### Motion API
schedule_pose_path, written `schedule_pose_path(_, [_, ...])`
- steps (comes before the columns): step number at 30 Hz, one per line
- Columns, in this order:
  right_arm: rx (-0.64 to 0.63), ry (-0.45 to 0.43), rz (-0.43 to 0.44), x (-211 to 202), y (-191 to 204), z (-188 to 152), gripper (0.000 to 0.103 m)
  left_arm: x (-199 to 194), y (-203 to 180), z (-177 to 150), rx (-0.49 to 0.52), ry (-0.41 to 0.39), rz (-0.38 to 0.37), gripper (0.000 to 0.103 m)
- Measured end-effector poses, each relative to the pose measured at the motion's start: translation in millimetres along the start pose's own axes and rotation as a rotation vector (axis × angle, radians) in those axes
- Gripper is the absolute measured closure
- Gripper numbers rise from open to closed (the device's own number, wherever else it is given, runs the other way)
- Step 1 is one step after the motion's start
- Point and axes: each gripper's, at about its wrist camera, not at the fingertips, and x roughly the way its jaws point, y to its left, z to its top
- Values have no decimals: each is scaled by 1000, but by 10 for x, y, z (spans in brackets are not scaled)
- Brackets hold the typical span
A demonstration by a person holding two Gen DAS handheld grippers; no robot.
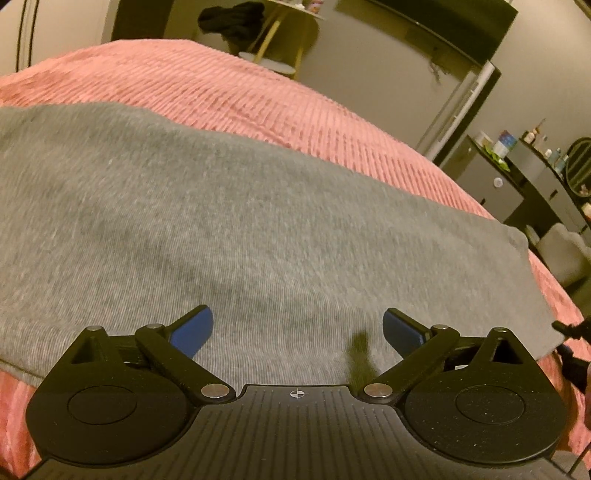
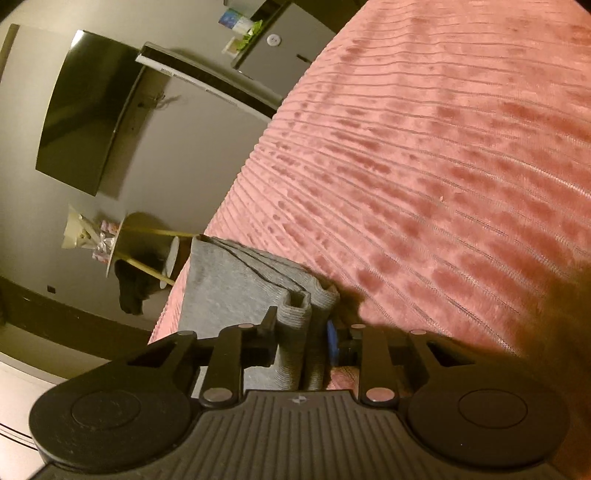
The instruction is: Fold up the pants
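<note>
Grey knit pants [image 1: 229,229] lie spread flat on a pink ribbed bedspread [image 1: 280,99]. My left gripper [image 1: 297,328] is open, its blue-padded fingers [image 1: 194,330] hovering just over the pants' near part, holding nothing. In the right wrist view my right gripper [image 2: 303,326] is shut on a bunched, several-layered edge of the pants [image 2: 236,288], held at the edge of the bedspread [image 2: 443,166]. A tip of the right gripper shows at the left wrist view's right edge [image 1: 570,332].
Beyond the bed stand a round side table with yellow legs [image 1: 280,48], dark clothing [image 1: 232,18], a wall TV [image 2: 85,110] and a dark cabinet with bottles [image 1: 517,173]. A white chair [image 1: 565,254] is by the bed's right side.
</note>
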Motion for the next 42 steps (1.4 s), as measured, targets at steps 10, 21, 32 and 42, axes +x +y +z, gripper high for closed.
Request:
schedule_pose_path(10, [-277,-73,49,-219,1031,-224,91,-51,107,23,-55,2,-48,2])
schedule_pose_path(21, [-929,322,266,192,2325,-2485,91,-274,452,98,-213,-71,-38,2])
schedule_pose_path(32, [-795,476,209,285,2037,-2577,72,-195,479,120,-218,-49,-111,2])
schedule_pose_path(42, [-580,380,-99,372,1459,-2039,103,-104,405,100,-222,16,-260,2])
